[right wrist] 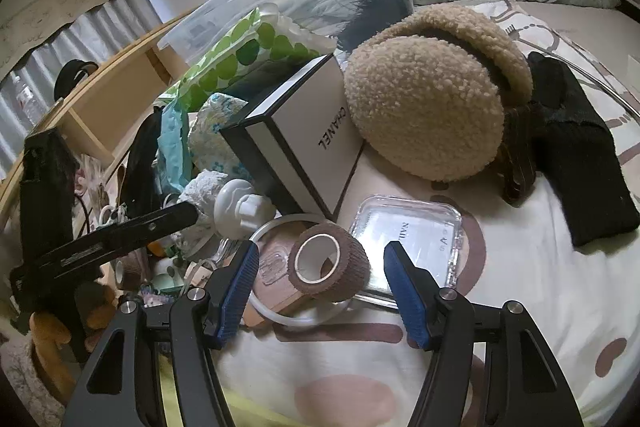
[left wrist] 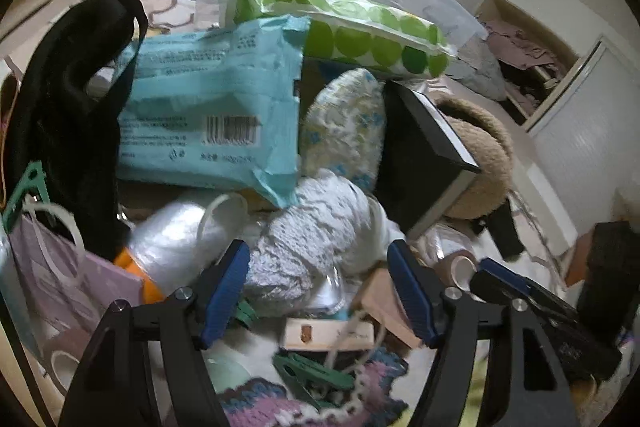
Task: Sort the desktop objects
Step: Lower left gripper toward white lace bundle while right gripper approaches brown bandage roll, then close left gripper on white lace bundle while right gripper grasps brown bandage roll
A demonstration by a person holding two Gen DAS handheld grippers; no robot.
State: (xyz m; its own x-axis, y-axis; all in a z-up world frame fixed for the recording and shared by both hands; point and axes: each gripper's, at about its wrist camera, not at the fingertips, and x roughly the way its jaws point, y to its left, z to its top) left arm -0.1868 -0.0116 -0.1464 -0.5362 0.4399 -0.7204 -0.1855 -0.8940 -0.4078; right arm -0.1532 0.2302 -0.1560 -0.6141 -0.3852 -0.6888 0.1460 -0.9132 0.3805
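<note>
Tilting downward, both the left gripper (left wrist: 318, 291) and right gripper (right wrist: 318, 291) stand spread, seemingly gripping nothing.

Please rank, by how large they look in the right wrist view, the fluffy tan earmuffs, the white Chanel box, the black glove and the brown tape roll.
1. fluffy tan earmuffs
2. white Chanel box
3. black glove; close to the box, so that order is unsure
4. brown tape roll, smallest although nearest the camera
</note>
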